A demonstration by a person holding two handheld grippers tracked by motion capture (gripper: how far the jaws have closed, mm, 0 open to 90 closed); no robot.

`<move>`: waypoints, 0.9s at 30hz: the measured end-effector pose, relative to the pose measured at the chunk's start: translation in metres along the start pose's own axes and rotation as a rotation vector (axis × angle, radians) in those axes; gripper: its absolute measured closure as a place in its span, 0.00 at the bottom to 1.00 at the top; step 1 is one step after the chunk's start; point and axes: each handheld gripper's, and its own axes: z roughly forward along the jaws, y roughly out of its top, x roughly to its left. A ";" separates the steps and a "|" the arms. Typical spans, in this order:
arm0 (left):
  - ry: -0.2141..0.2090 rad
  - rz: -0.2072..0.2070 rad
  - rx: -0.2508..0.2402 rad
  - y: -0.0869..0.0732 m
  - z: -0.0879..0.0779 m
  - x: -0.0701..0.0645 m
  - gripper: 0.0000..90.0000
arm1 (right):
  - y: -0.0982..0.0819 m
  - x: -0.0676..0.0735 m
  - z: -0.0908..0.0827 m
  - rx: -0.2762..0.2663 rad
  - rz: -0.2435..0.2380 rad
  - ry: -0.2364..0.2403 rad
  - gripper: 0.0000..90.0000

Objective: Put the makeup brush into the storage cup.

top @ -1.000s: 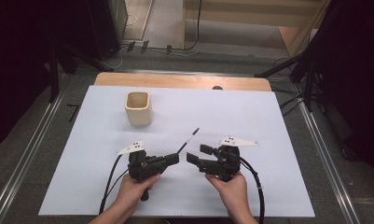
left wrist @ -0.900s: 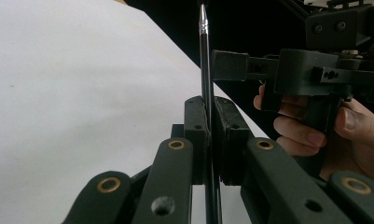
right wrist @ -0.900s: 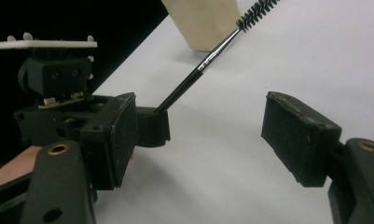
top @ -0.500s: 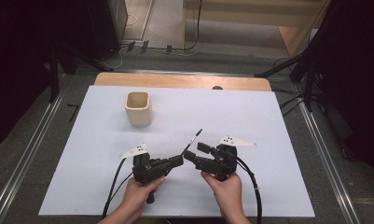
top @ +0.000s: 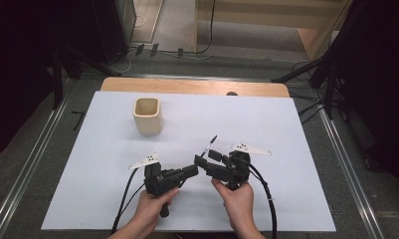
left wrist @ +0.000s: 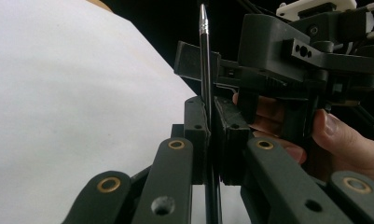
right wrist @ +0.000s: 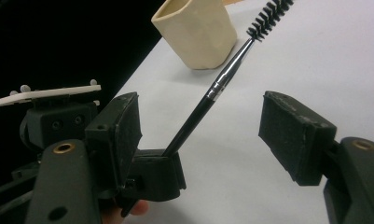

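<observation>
My left gripper [top: 191, 171] [left wrist: 211, 116] is shut on the handle of a thin black brush [top: 208, 143] [left wrist: 204, 70] [right wrist: 222, 81]. The brush has a silver ferrule and a bristly spiral tip, and it points up and away over the table. My right gripper [top: 206, 158] [right wrist: 208, 135] faces the left one, open. Its two pads [right wrist: 292, 135] stand wide apart on either side of the handle without touching it. Beyond the brush tip stands a cream square cup [top: 148, 115] [right wrist: 198, 32], upright and empty as far as I see.
A white sheet [top: 286, 129] covers the table, with a strip of wood [top: 187, 86] along the far edge. Cables trail from both grippers towards the near edge. Dark floor, metal rails and stand legs surround the table.
The two grippers have drawn slightly closer together near the front of the table. The brush has stayed in the left gripper's jaws.
</observation>
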 end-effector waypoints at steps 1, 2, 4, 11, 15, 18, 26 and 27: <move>0.000 -0.001 -0.002 0.000 0.000 0.000 0.94 | 0.000 0.000 0.001 -0.002 0.001 0.002 0.35; 0.001 0.000 -0.001 0.000 0.000 0.000 0.94 | 0.000 0.000 0.001 -0.006 0.001 0.004 0.35; 0.000 -0.003 -0.001 0.000 0.001 0.000 0.94 | 0.000 0.000 0.003 -0.008 0.003 0.004 0.37; -0.015 -0.010 0.000 -0.001 0.001 0.002 0.94 | 0.001 -0.001 0.008 0.006 0.014 0.025 0.47; -0.020 -0.013 -0.002 -0.001 0.001 0.002 0.94 | 0.001 -0.001 0.010 0.015 0.025 0.036 0.57; -0.028 -0.014 -0.001 -0.002 0.002 0.002 0.94 | 0.002 -0.002 0.010 0.029 0.049 0.046 0.63; -0.024 -0.010 -0.001 -0.002 0.002 0.002 0.94 | 0.005 -0.005 0.009 0.047 0.116 0.066 0.80; -0.025 -0.012 -0.002 -0.002 0.002 0.002 0.94 | 0.005 -0.005 0.009 0.046 0.121 0.070 0.81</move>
